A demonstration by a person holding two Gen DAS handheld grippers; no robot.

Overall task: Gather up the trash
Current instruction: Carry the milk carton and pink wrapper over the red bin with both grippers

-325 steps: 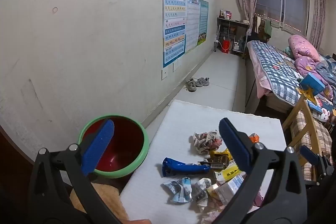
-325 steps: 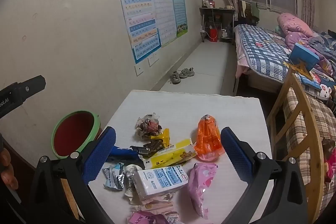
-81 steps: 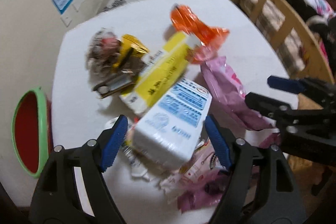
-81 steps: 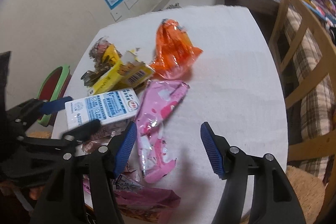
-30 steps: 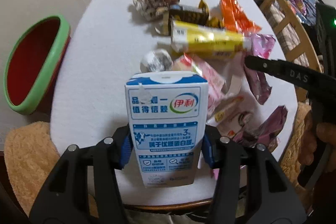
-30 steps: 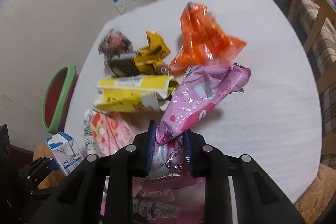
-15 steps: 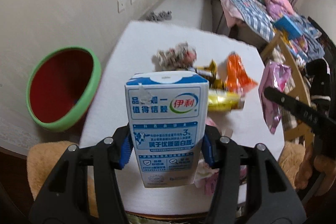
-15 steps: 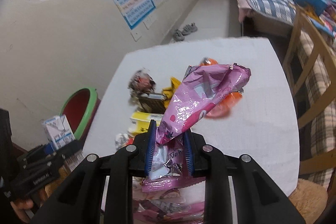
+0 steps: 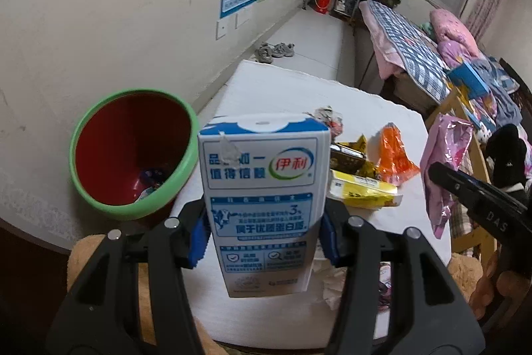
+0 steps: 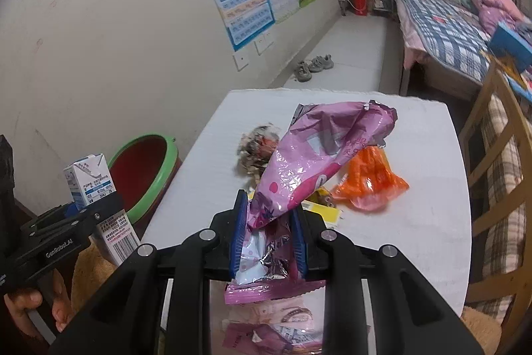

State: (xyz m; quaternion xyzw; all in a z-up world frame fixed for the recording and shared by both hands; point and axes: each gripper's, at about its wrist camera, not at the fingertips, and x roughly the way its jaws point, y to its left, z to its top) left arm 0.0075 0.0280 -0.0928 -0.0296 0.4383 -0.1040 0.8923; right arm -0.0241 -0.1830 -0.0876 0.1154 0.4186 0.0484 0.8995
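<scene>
My left gripper [image 9: 264,230] is shut on a blue-and-white milk carton [image 9: 262,188], held upright above the table's near left corner, beside the red bin with a green rim [image 9: 133,152]. The carton also shows in the right wrist view [image 10: 91,182]. My right gripper [image 10: 269,228] is shut on a pink foil snack bag [image 10: 319,152], lifted above the table; the bag also shows in the left wrist view [image 9: 444,168]. On the white table [image 10: 415,222] lie an orange wrapper [image 10: 372,178], a yellow box [image 9: 362,192], a crumpled paper ball [image 10: 256,148] and more pink wrappers [image 10: 276,318].
The bin [image 10: 143,172] stands on the floor left of the table and holds a few wrappers. A wooden chair [image 10: 492,162] stands right of the table, a bed [image 10: 442,32] behind it. Shoes [image 10: 312,65] lie by the wall. A furry stool [image 9: 89,258] is below my left gripper.
Both grippers have risen and tilted up since a second ago, each keeping its hold. The left one with the carton has come closer to the bin.
</scene>
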